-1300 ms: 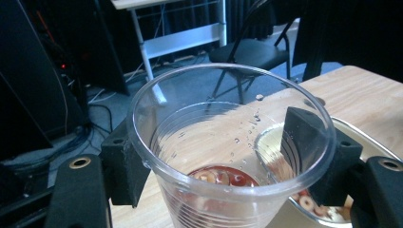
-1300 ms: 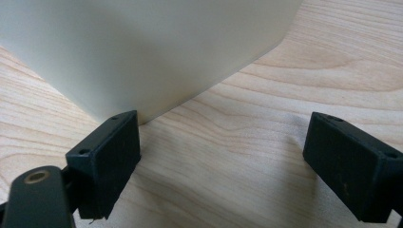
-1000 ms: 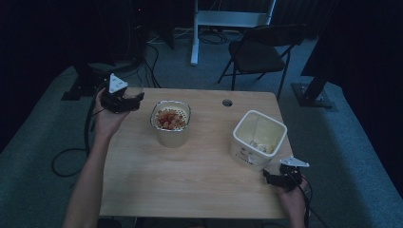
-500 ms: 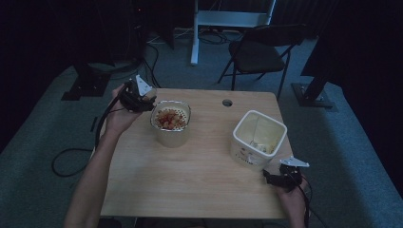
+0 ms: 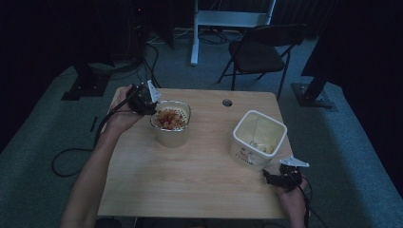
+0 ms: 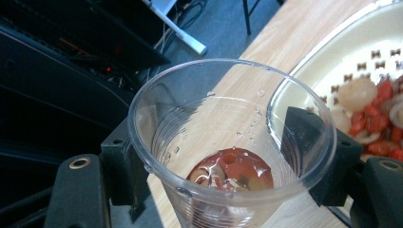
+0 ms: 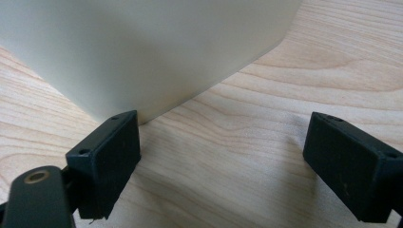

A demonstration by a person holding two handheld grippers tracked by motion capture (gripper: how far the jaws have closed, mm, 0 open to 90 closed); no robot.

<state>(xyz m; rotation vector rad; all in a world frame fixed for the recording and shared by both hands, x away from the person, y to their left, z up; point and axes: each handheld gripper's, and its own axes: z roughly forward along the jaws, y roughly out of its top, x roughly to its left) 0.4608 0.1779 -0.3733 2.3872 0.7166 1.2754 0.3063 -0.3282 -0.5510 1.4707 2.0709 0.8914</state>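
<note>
High view: left gripper sits at far left of table, touching rim of strainer bowl. Left gripper view: jaws squeeze clear plastic cup from both sides. Cup has red bits and little water at bottom. Strainer bowl just beside cup, red and pale food inside. Right gripper rests near white tub, jaws wide apart, holding nothing.
</note>
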